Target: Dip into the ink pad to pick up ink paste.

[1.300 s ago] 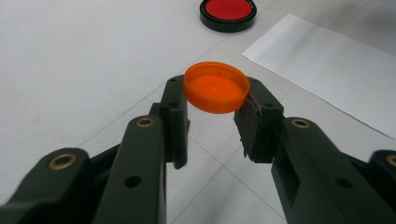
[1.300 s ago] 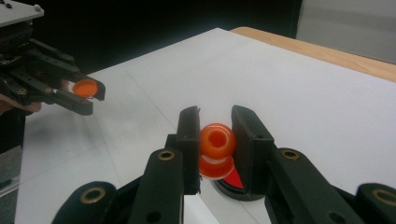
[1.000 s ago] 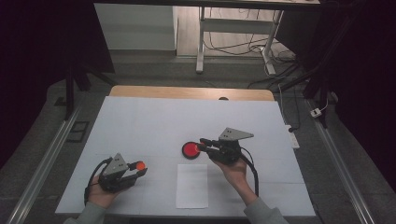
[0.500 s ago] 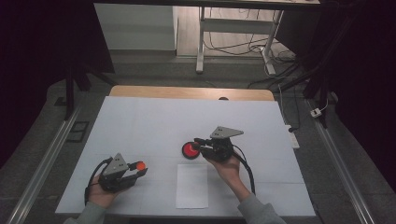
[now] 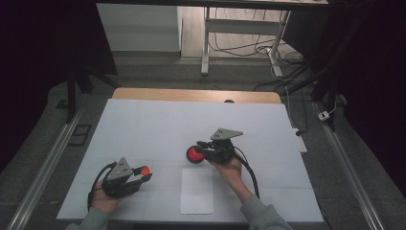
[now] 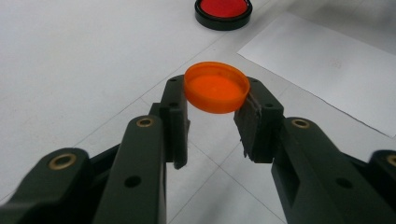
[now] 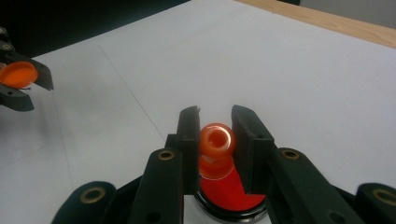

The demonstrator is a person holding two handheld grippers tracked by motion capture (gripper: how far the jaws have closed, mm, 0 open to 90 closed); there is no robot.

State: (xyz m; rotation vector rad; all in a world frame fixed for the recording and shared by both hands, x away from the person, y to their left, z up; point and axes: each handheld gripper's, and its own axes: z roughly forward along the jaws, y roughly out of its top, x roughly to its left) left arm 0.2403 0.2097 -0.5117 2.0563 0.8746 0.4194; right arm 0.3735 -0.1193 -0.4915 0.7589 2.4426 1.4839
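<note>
on the left of the table (image 5: 143,120), in the high view, the left gripper (image 5: 139,176) sits in the person's left hand (image 5: 103,199) near the front edge. its jaws are partly closed and pinch an orange cap (image 6: 216,93) between their tips; in the left gripper view the cap is held level above the white surface, gripped at its rim on both sides.

just to the right, a white sheet of paper (image 5: 197,190) lies flat near the front edge, between the two hands.

beyond the paper stands a red disc with a black rim (image 5: 194,154), resting on the table. the right gripper (image 5: 201,149), held in the right hand (image 5: 229,167), reaches over the disc from the right. in the right gripper view its jaws are nearly closed around a small orange nozzle (image 7: 215,140) that rises from the disc, one pad against each side.
</note>
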